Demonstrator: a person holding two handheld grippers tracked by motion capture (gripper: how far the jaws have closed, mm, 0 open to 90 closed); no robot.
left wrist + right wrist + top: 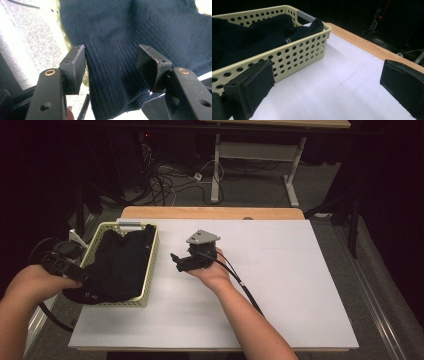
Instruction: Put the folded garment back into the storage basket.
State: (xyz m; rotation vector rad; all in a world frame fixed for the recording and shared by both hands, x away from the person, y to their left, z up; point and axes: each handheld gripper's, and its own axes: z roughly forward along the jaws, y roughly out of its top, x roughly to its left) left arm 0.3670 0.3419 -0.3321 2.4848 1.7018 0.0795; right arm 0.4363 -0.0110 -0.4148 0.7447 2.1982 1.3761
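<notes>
Since your left gripper [111, 72] has its jaws spread around the dark sweater [120, 262] hanging over the basket's [150, 277] near-left corner, it's the closer one, while your right gripper [186, 261] sits wide open and empty just right of the basket.

Garment: dark navy ribbed knit cloth [117, 75], matt, soft.
Basket: pale yellow perforated plastic basket [294, 56], smooth, slight sheen.
Table: white matt tabletop [280, 285], light wood edge.
Pads: black matt pads [258, 88].
</notes>
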